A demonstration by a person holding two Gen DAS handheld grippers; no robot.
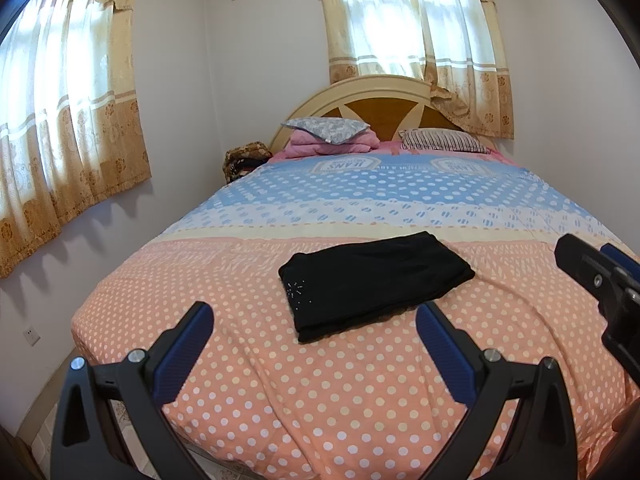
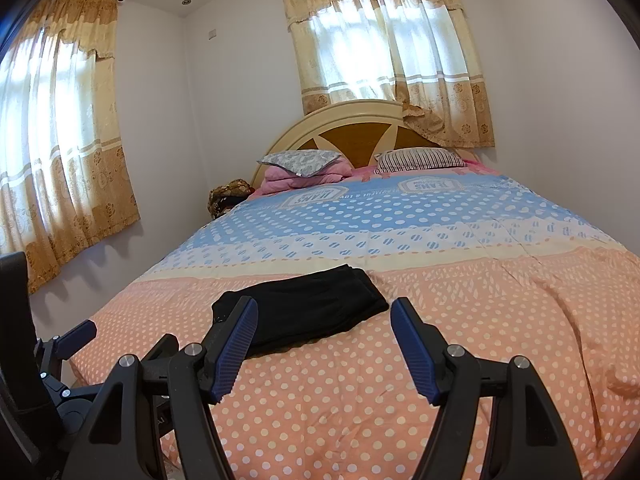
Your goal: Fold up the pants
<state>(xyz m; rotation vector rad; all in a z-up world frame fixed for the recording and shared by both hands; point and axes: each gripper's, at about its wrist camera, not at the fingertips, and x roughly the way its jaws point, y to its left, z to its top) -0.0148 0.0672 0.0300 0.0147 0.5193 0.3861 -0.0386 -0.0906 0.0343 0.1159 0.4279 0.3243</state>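
Note:
Black pants (image 1: 372, 280) lie folded into a compact rectangle on the peach polka-dot part of the bed cover; they also show in the right wrist view (image 2: 308, 308). My left gripper (image 1: 314, 316) is open and empty, held above the cover just short of the pants' near edge. My right gripper (image 2: 324, 312) is open and empty, near the pants' near right corner. The right gripper's body (image 1: 600, 280) shows at the right edge of the left wrist view, and the left gripper's body (image 2: 60, 344) at the left edge of the right wrist view.
The bed cover (image 1: 320, 400) is peach near me and blue farther off. Pillows (image 1: 326, 130) and a pink folded blanket lie by the headboard (image 1: 384, 104). Curtained windows are on the left and back walls. The bed's left edge drops to a tiled floor (image 1: 44, 432).

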